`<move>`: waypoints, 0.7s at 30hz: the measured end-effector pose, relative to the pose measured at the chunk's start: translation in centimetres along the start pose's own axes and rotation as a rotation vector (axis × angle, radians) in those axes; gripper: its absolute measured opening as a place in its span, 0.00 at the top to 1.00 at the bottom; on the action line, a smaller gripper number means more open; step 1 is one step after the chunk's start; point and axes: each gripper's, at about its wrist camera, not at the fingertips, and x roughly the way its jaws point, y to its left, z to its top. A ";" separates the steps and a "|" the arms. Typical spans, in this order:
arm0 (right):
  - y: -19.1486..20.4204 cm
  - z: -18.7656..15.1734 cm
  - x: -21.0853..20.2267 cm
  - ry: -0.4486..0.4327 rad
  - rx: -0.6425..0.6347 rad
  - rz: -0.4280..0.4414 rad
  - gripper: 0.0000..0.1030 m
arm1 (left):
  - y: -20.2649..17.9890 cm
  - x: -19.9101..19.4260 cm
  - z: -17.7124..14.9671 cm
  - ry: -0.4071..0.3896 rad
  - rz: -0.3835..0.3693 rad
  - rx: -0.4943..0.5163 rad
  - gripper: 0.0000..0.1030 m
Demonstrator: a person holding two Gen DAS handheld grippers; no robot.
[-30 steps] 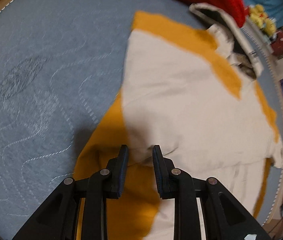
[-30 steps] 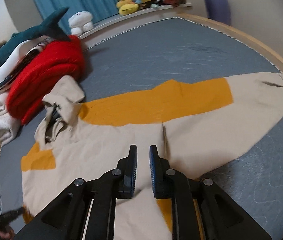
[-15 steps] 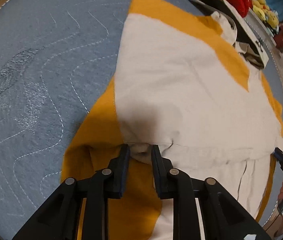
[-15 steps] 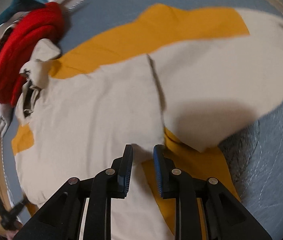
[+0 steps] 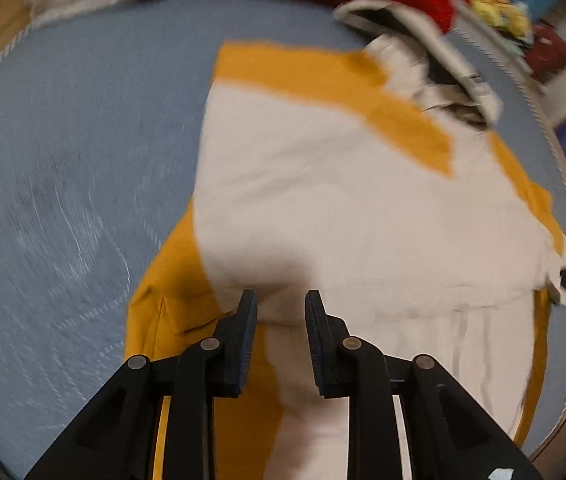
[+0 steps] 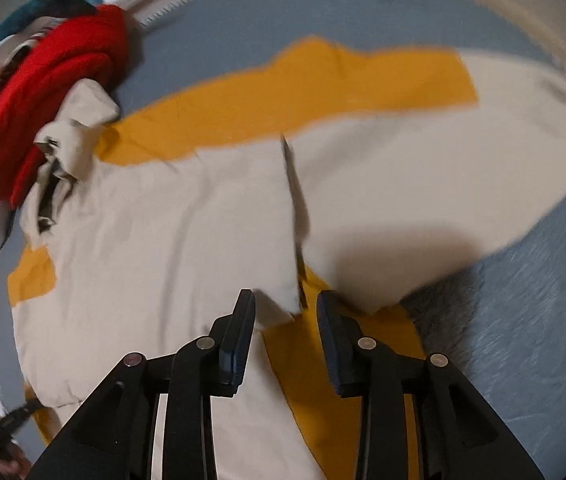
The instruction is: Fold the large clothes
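Two tools poised over a cream-and-mustard jacket (image 5: 363,208) spread flat on the blue quilted bed (image 5: 75,152), hood end beside a red garment (image 6: 47,92). Left tool (image 5: 281,300) narrow, cream cloth bunched between its pads, grip uncertain. Right tool (image 6: 286,300) opening above a cream corner, pads clear of it.

A red knit garment (image 6: 43,92) lies bunched on the blue-grey quilted mattress (image 5: 83,140), yellow plush toys (image 5: 497,4) beyond.

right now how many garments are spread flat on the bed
1: the cream and orange jacket spread on the blue bedcover. Others, like the red knit, sit piled behind; more may be hidden.
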 end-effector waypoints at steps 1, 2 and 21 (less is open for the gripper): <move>0.2 0.2 -1.0 -0.024 -0.014 0.007 0.67 | -0.7 -1.5 -0.2 -0.030 -0.011 0.023 0.77; 0.6 0.6 -2.3 -0.056 -0.030 0.021 0.67 | -1.3 -2.3 -0.2 -0.048 -0.022 0.035 0.77; -12.9 2.0 -14.4 -0.353 0.007 -0.097 0.66 | -10.4 -7.0 -3.0 -0.167 -0.079 0.235 0.75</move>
